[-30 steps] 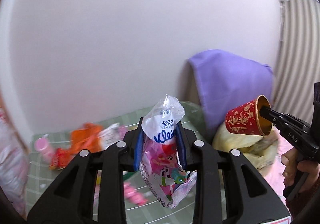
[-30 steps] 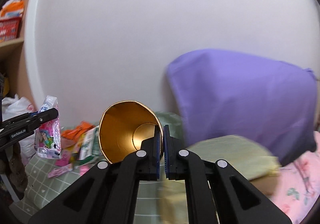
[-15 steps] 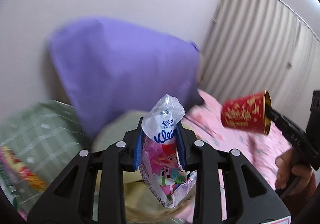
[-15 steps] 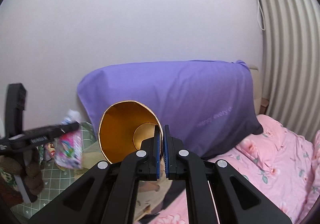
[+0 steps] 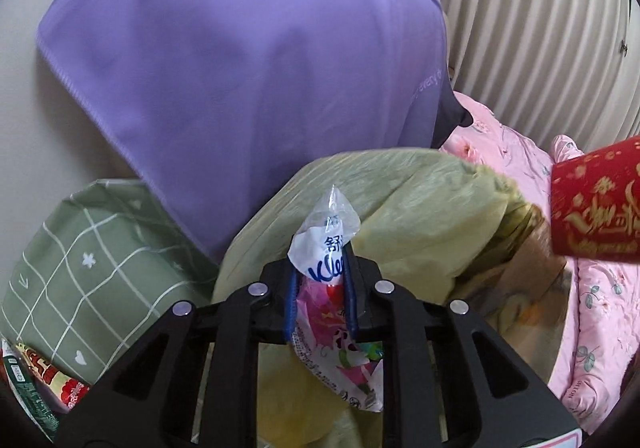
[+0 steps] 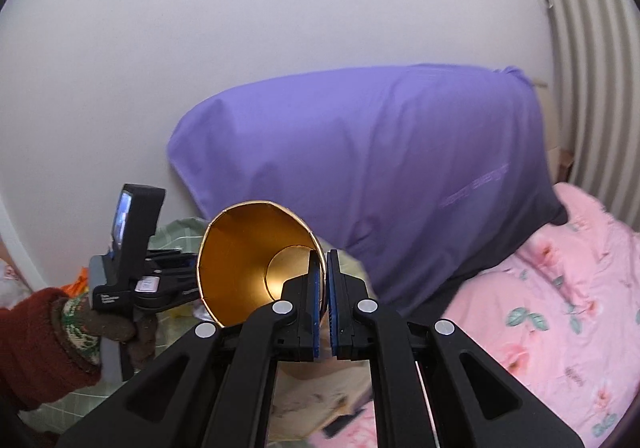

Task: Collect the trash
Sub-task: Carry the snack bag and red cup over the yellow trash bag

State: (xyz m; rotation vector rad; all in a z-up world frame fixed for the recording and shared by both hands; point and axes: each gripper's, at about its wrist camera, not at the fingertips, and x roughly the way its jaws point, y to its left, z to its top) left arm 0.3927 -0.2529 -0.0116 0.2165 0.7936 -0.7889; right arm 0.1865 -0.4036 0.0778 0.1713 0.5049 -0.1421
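Tissue wrapper pinched in closing left gripper, near yellow-green bag. Paper cup clamped by rim in shut right gripper.

Purple pillow against the wall, pink floral bedding, green checked cloth alongside.

The tissue packet reads "Klee"; the purple pillowcase "every".

pillow: purple | cup: red, gold script | bedsheet: pink floral | cloth: green grid
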